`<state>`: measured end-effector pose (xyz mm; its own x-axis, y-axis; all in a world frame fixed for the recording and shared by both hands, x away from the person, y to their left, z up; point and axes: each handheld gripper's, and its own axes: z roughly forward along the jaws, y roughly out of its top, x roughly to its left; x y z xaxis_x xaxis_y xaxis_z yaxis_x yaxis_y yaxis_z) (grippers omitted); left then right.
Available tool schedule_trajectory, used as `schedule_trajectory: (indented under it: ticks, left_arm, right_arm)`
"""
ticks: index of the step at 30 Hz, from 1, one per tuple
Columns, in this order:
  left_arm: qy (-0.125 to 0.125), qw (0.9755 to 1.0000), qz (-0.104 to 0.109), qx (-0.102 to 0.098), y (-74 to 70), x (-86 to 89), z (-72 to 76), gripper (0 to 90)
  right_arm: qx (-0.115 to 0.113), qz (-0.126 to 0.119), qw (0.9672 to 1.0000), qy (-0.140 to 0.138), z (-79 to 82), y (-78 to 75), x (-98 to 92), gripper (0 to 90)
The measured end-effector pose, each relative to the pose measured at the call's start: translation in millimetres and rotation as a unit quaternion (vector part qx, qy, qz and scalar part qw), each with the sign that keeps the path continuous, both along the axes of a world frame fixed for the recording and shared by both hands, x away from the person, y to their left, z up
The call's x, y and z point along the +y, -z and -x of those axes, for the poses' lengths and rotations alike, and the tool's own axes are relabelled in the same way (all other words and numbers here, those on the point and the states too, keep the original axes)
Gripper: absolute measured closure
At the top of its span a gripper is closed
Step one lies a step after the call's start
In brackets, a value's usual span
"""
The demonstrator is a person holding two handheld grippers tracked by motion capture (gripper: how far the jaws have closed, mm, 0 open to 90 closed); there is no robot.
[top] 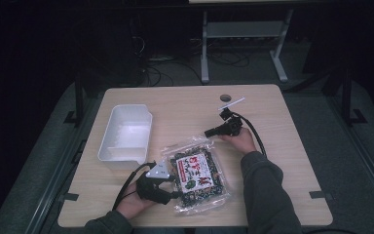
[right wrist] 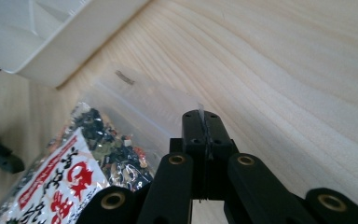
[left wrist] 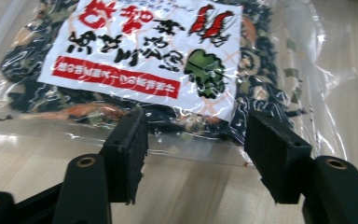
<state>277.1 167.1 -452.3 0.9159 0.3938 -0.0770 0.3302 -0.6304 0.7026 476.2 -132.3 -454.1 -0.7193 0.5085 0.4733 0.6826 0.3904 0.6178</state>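
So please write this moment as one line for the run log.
left gripper: open, fingers at bag edge | right gripper: shut on snack bag corner | white bin: empty, apart | table

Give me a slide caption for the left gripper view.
Open left gripper poised at the edge of a clear snack bag.

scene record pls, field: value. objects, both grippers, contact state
surface: wooden table
bag: clear snack bag with white and red label, lying flat near the table's front edge
tray: white plastic tray, empty, left of the bag
left gripper: jaws open, either side of the bag's near edge, not closed on it
right gripper: jaws shut on the bag's clear corner edge
hands: one on each gripper, forearms in dark sleeves
background: floor with cables and a grey frame beyond the table
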Motion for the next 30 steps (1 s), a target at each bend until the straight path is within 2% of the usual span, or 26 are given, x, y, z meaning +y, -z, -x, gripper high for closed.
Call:
schedule_trajectory:
  ticks: [3,7,9,13,15,16,17,19,23,24,27,28,29,30]
  left_arm:
    - [-0.012,0.9998,0.012,-0.008,-3.7,3.1,0.2,35.1]
    - [-0.031,0.9988,0.026,-0.028,-9.1,6.7,1.9,29.1]
    - [-0.039,0.9983,0.032,-0.031,-10.4,7.6,2.0,27.3]
    - [-0.05,0.9978,0.038,-0.023,-10.1,7.3,1.5,24.1]
    - [-0.053,0.9975,0.041,-0.021,-9.6,6.8,1.3,23.0]
    - [-0.055,0.9973,0.045,-0.015,-9.1,6.8,0.3,22.6]
    - [-0.055,0.9973,0.045,-0.015,-9.1,6.8,0.3,22.0]
    - [-0.063,0.9965,0.055,-0.009,-9.4,7.3,-0.3,21.2]
    - [-0.069,0.9954,0.067,-0.006,-10.8,8.0,-1.8,21.2]
    - [-0.07,0.9948,0.074,0.002,-10.4,7.7,-4.0,21.2]
    - [-0.071,0.9937,0.085,0.016,-8.2,5.9,-8.5,21.2]
    - [-0.071,0.9937,0.085,0.016,-8.2,5.9,-8.5,21.4]
    - [-0.07,0.9933,0.089,0.024,-7.4,4.9,-10.5,21.4]
    - [-0.064,0.9915,0.105,0.043,-5.0,2.1,-15.5,22.3]
  right_arm:
    - [-0.016,-0.011,0.9998,-0.001,5.2,-12.5,-5.4,89.9]
    - [-0.036,-0.036,0.9987,0.006,16.1,-30.7,-16.6,89.9]
    - [-0.05,-0.04,0.9979,0.006,22.8,-39.1,-22.0,89.9]
    - [-0.075,-0.052,0.9958,0.011,37.1,-55.2,-33.5,90.0]
    - [-0.079,-0.058,0.9951,0.012,40.5,-58.9,-36.6,90.0]
    - [-0.092,-0.069,0.9932,0.014,47.2,-66.4,-42.5,90.0]
    - [-0.092,-0.069,0.9932,0.014,47.2,-66.4,-42.5,90.0]
    - [-0.111,-0.086,0.99,0.017,57.4,-77.9,-50.0,90.0]
    - [-0.126,-0.101,0.9867,0.018,67.0,-88.6,-55.9,90.0]
    - [-0.135,-0.11,0.9845,0.014,72.9,-94.5,-58.4,90.0]
    - [-0.148,-0.119,0.9818,0.011,81.2,-102.0,-60.3,90.0]
    - [-0.148,-0.119,0.9818,0.011,81.2,-102.0,-60.3,90.0]
    - [-0.152,-0.12,0.981,0.008,83.6,-104.1,-60.4,89.9]
    - [-0.158,-0.125,0.9794,0.005,88.0,-107.8,-60.6,90.0]
